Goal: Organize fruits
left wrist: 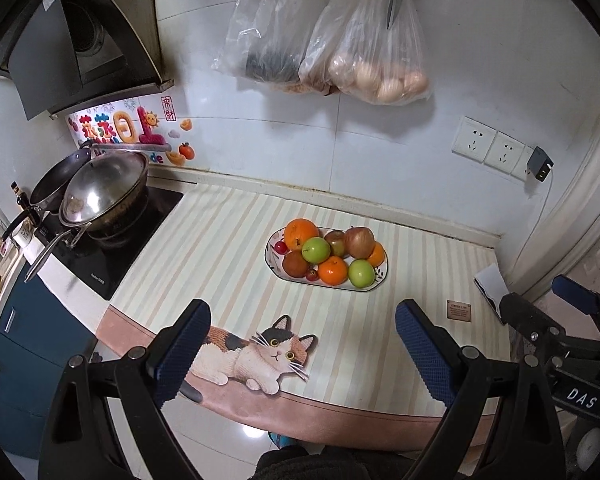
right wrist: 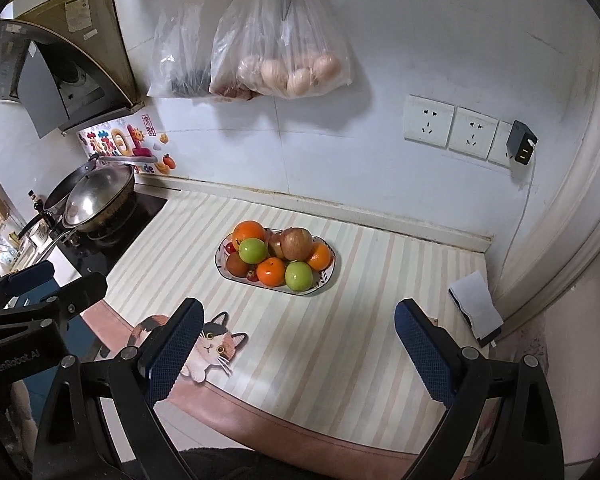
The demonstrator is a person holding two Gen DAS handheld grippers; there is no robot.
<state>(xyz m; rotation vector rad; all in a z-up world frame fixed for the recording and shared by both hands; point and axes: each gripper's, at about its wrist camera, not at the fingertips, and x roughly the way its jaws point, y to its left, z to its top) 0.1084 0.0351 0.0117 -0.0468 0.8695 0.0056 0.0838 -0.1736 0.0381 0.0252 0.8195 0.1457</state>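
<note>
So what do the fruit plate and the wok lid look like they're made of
The fruit plate looks like glazed ceramic: glossy white with a dark painted rim line and small floral marks, though melamine can't be excluded. The wok lid looks like stainless steel: silvery, domed, with blurred reflections on its surface.

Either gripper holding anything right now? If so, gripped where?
Nothing held. The left gripper and right gripper are both open and empty above the striped mat; all fruit sits in the plate.
</note>
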